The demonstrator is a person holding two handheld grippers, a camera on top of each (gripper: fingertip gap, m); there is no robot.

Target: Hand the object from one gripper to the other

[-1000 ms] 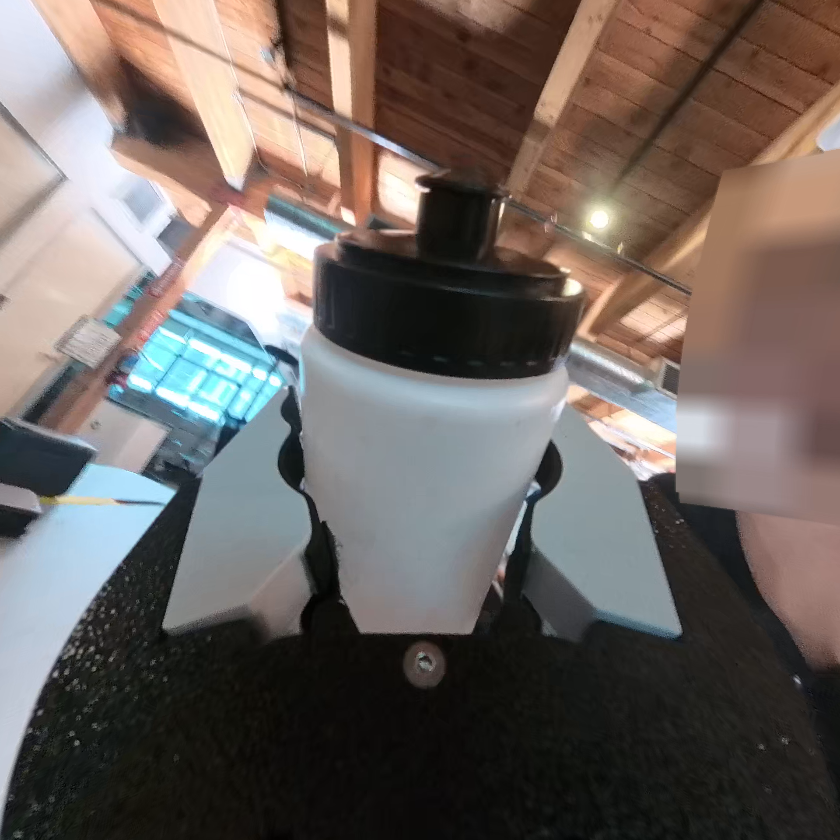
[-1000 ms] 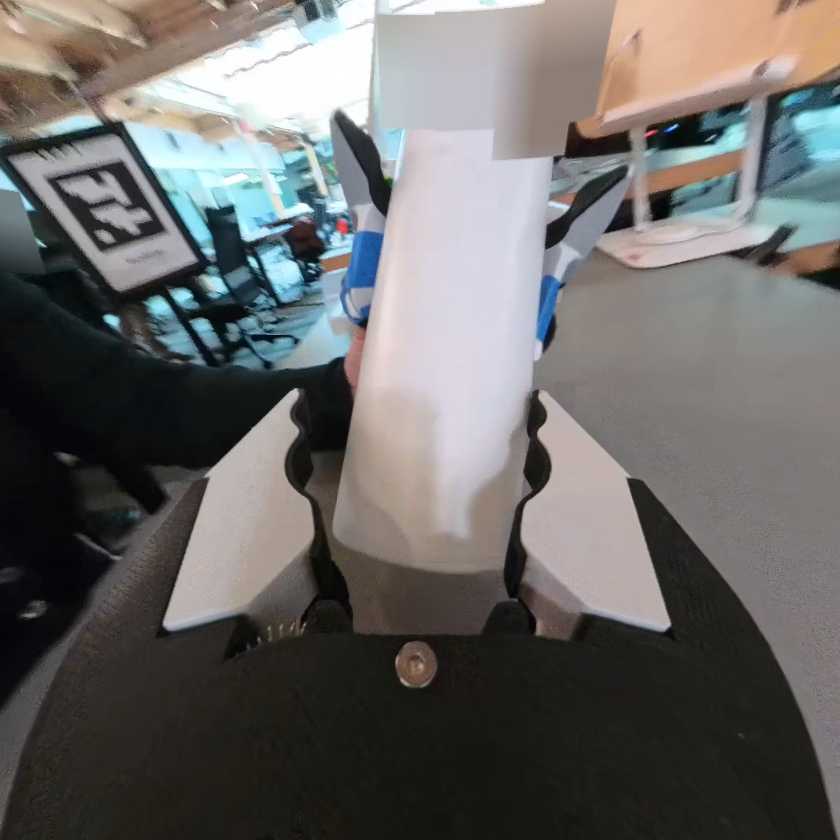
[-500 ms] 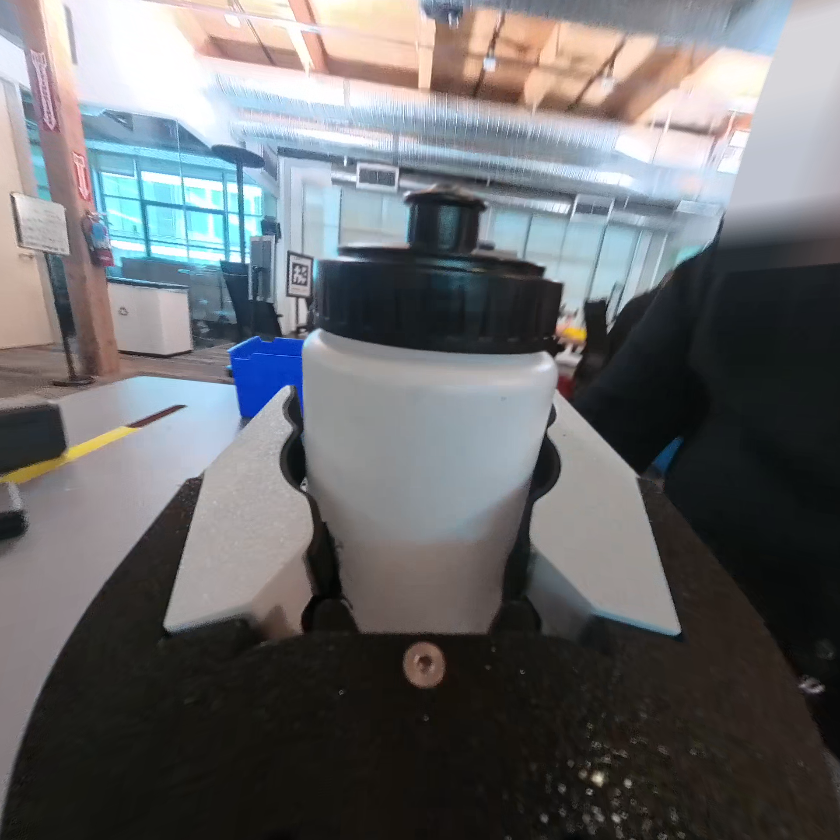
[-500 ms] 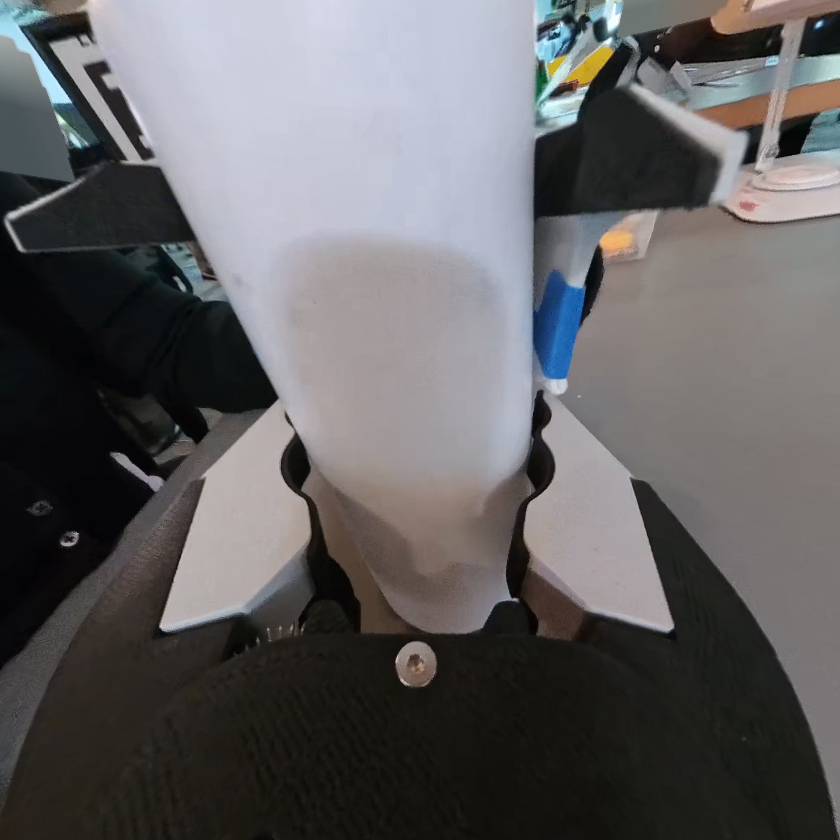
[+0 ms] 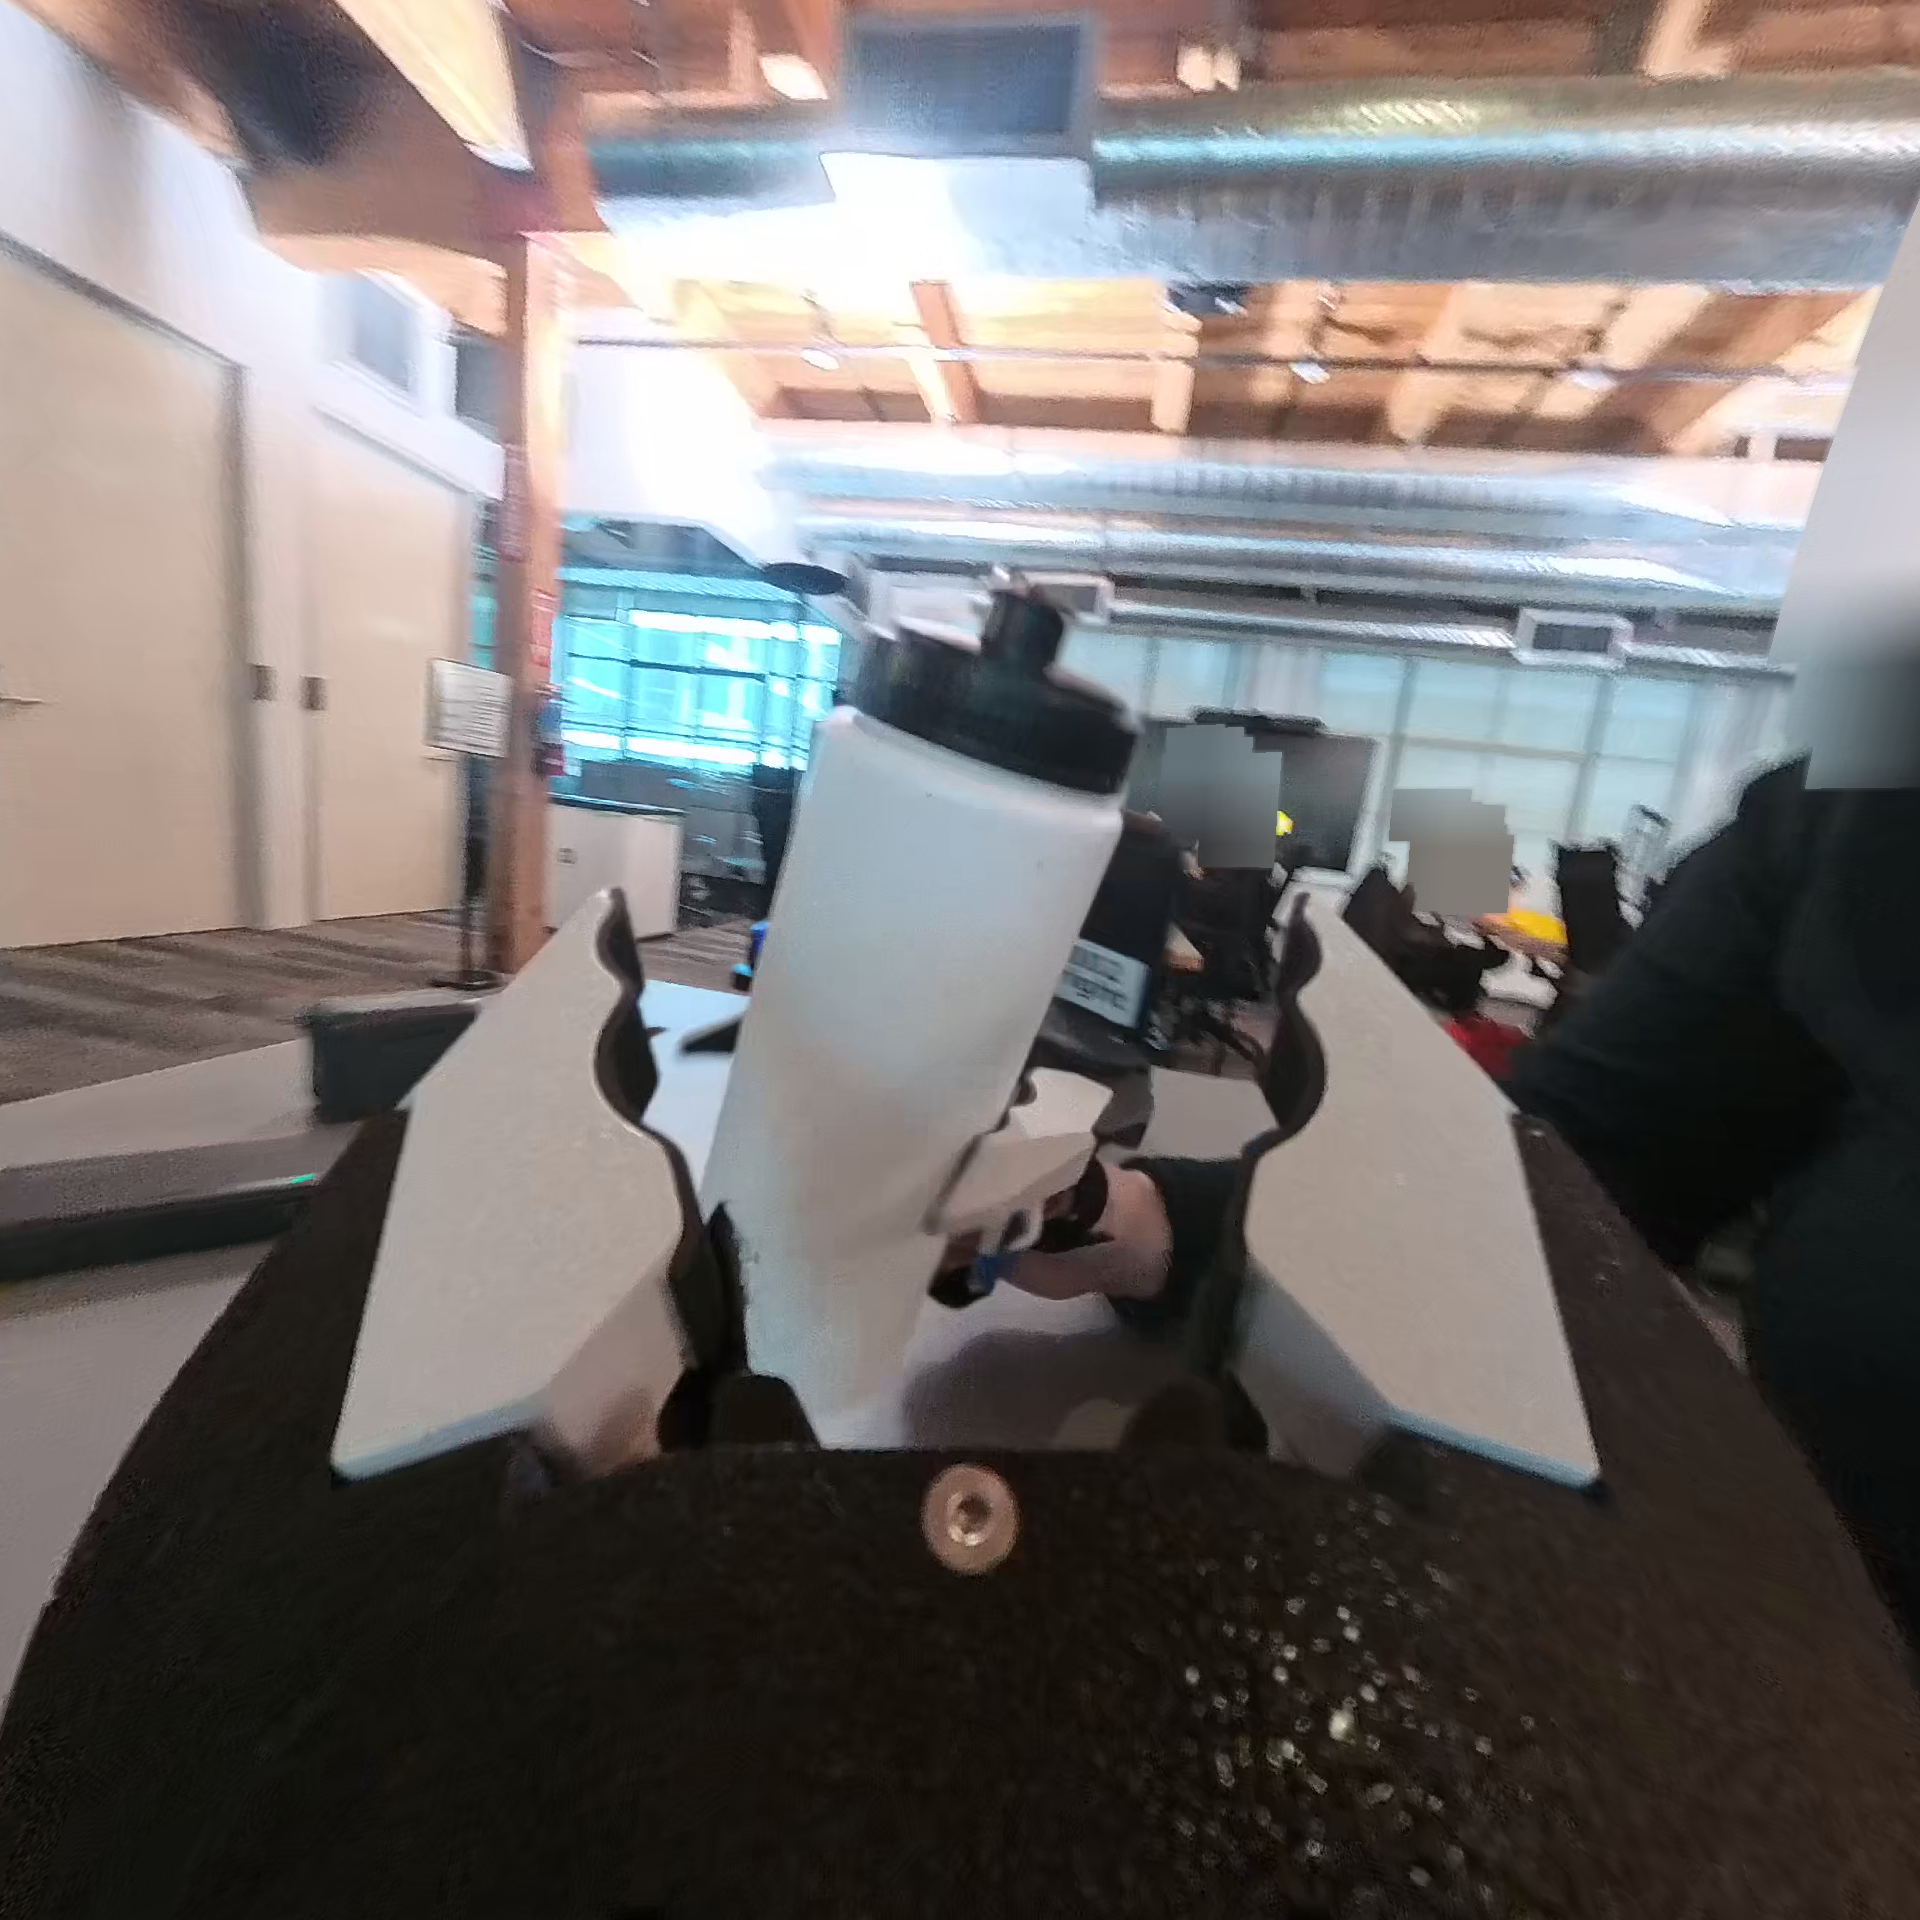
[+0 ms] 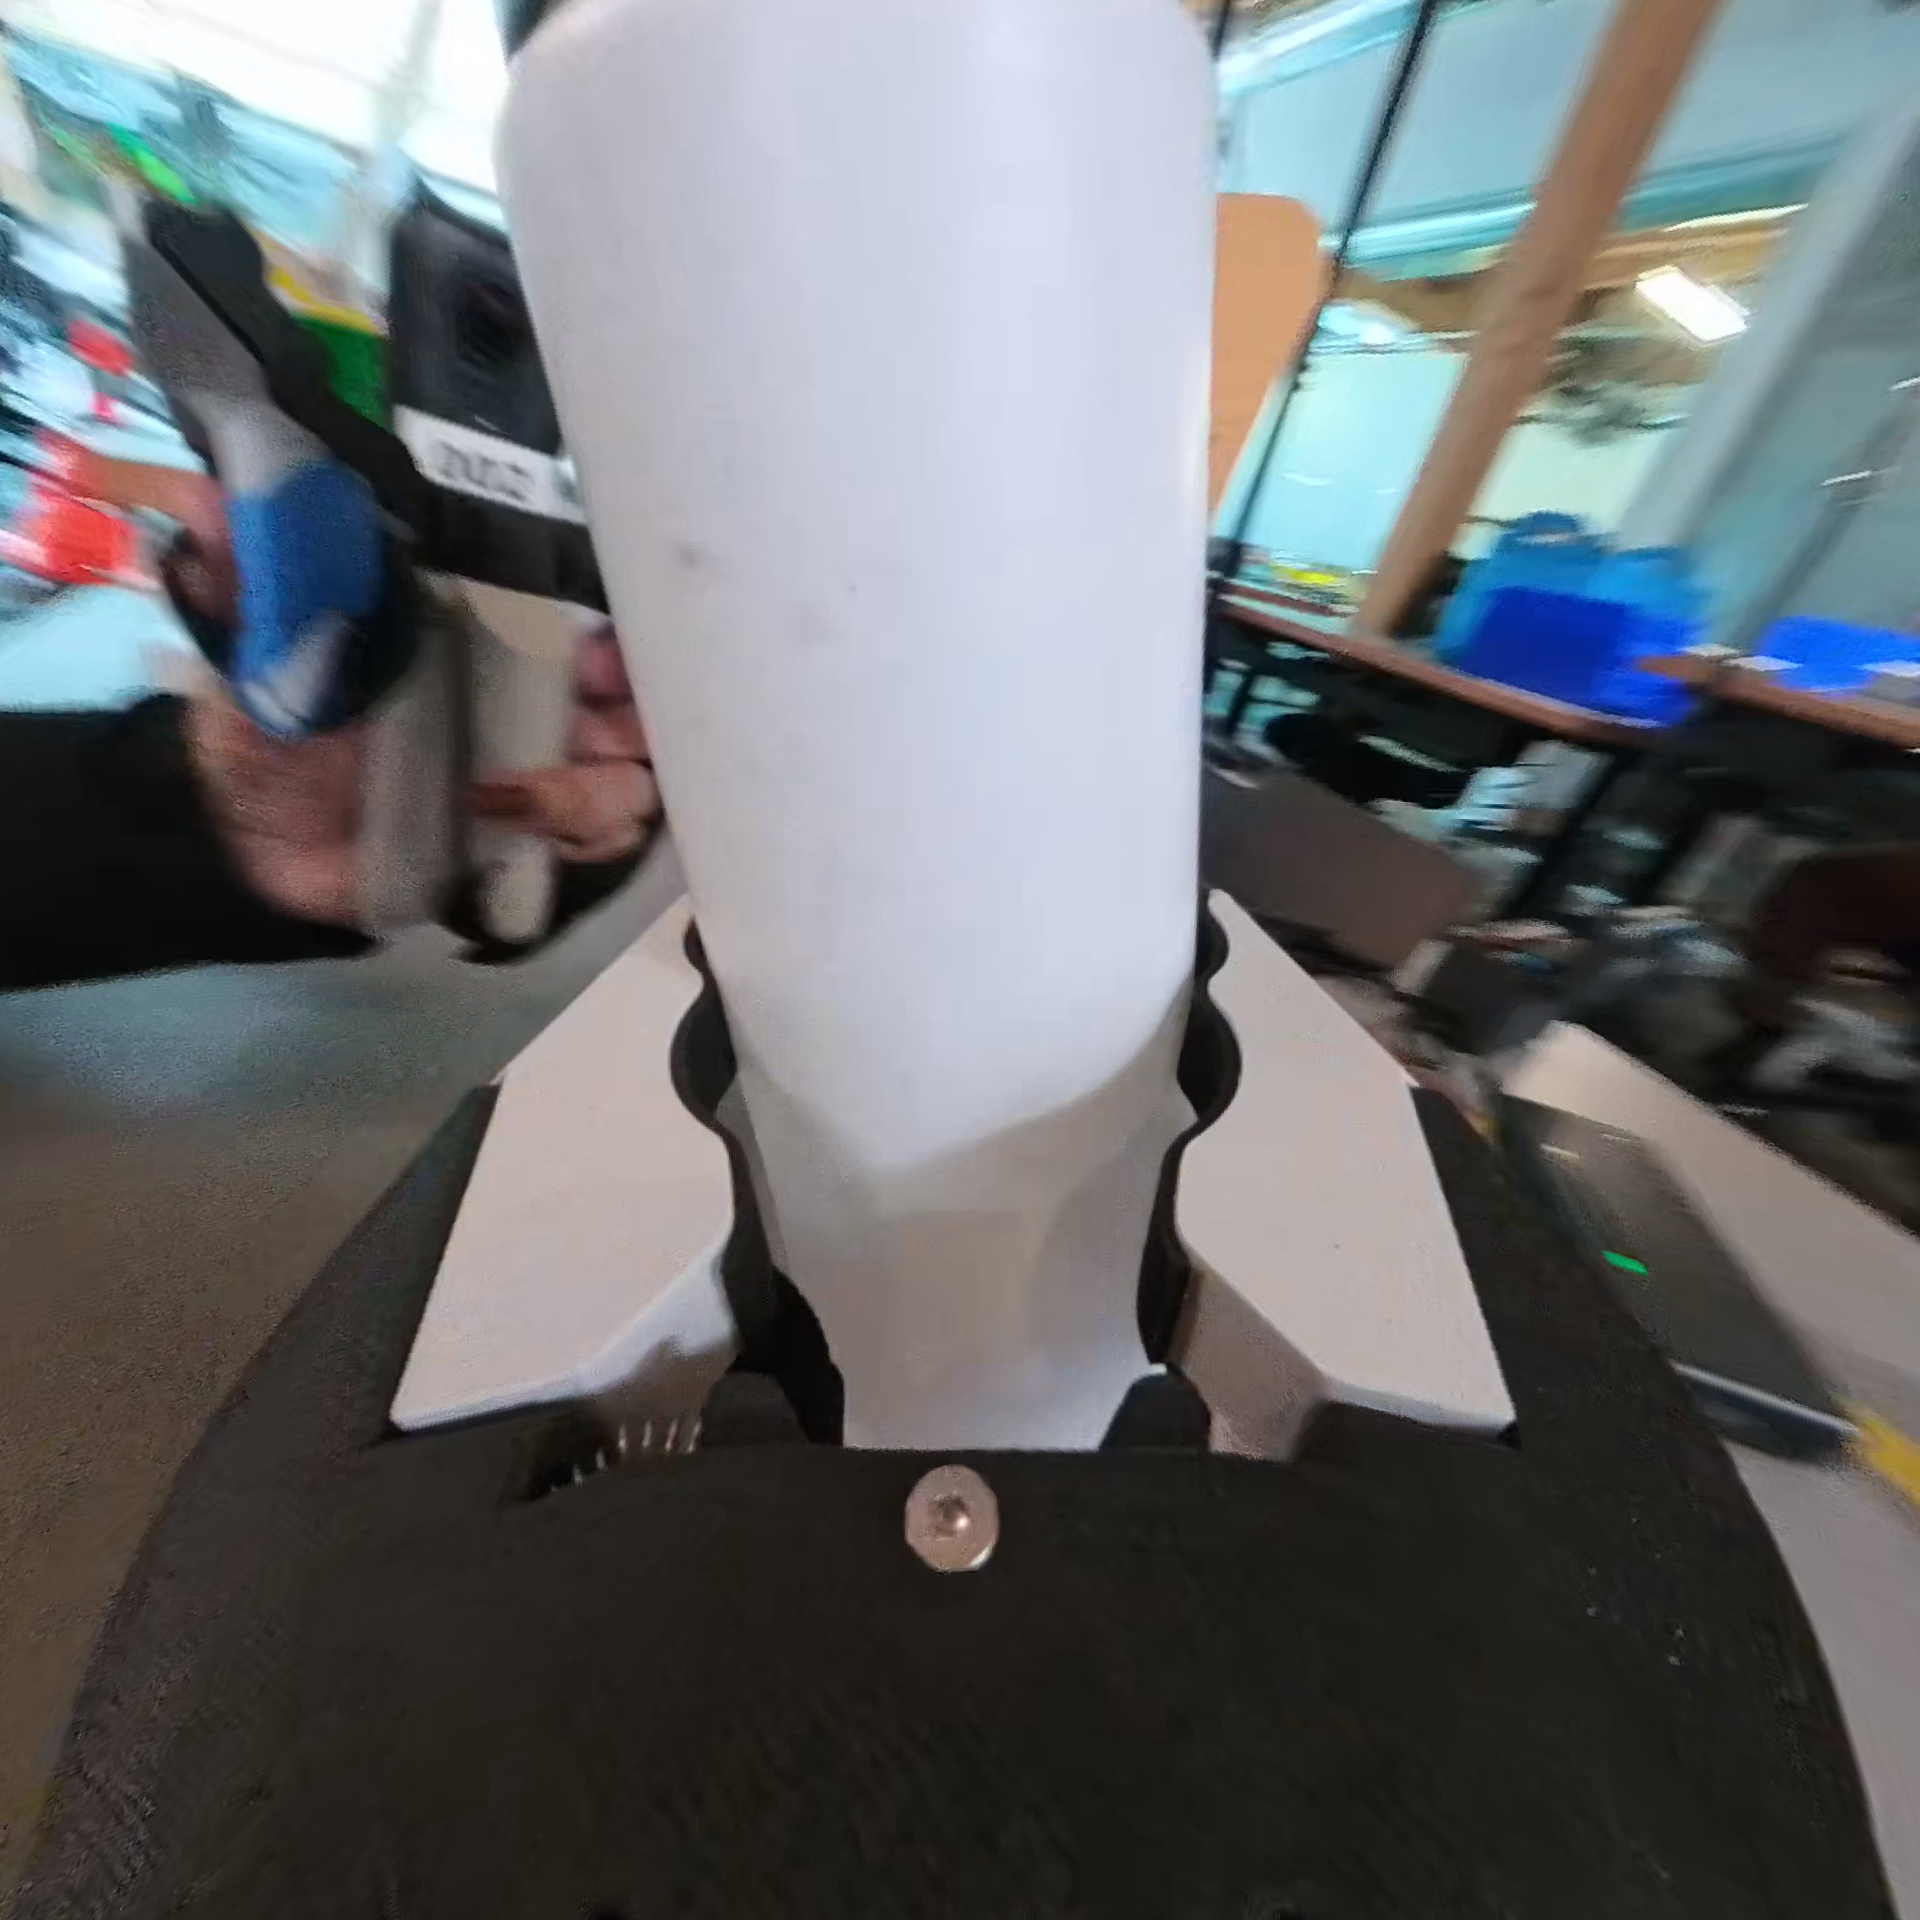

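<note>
A white plastic bottle (image 5: 914,1018) with a black screw cap (image 5: 997,717) leans to the right between my left gripper's fingers. My left gripper (image 5: 956,904) is open wide and its pads stand clear of the bottle on both sides. One finger (image 5: 1013,1169) of the right gripper presses the bottle's lower part there. In the right wrist view my right gripper (image 6: 951,914) is shut on the bottle (image 6: 883,520) near its base. The cap is out of that view. The left gripper (image 6: 301,582) shows blurred at the left, apart from the bottle, held by a hand.
A grey table (image 5: 125,1340) lies below. On it are a black box (image 5: 384,1049) and a flat dark device with a green light (image 6: 1662,1278). A person's dark sleeve (image 5: 1766,1039) fills the right. Desks with blue bins (image 6: 1558,623) stand behind. My right fingertips sit around 8 centimeters from my left ones.
My left gripper has opened, let go of the bottle and drawn back from it. The bottle now rests only in the shut right gripper, which has swung round with it.
</note>
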